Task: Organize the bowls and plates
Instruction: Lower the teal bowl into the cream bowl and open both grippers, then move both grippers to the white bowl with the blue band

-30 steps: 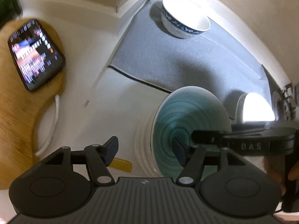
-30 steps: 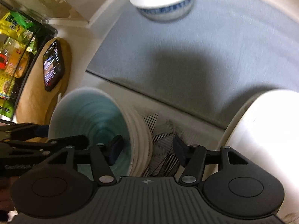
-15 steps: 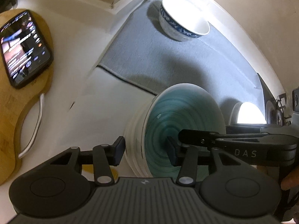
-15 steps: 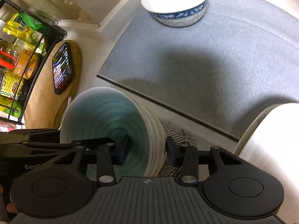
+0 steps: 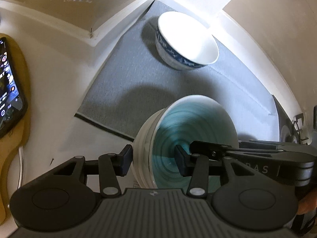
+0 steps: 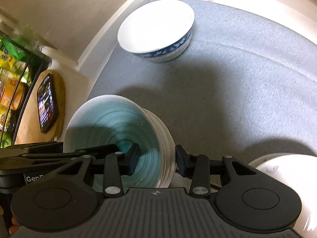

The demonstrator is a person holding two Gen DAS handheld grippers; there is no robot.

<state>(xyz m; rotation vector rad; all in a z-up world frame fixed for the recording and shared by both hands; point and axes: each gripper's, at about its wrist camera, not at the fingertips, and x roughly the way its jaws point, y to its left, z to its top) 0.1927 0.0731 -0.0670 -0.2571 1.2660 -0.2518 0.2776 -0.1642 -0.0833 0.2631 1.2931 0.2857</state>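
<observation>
— What have the two tongs got hold of?

— The same stack of bowls point(image 5: 190, 138). The top one is glazed teal inside; the white ribbed walls of the ones nested under it show at the side, but I can't count them. The left tongs point(image 5: 152, 161) straddle one side of the rim, one finger outside, one in the teal hollow. The right tongs point(image 6: 156, 161) clamp the opposite rim the same way. Both are clenched on it.

— Where does the stack sit?

— Right over the near edge of the grey mat point(image 6: 237, 79), where its dark border meets the pale worktop point(image 5: 65, 91).

— Room to move?

— A wide bare stretch of mat lies beyond the stack. At the far end, close to the corner wall, stands one white bowl with a blue band point(image 5: 186, 41), well apart from the stack. Another white dish point(image 6: 277, 170) sits beside the right tongs.

— Anything to the left?

— One phone point(image 6: 47, 109), screen lit, lying on one wooden board point(image 5: 11, 138).
</observation>
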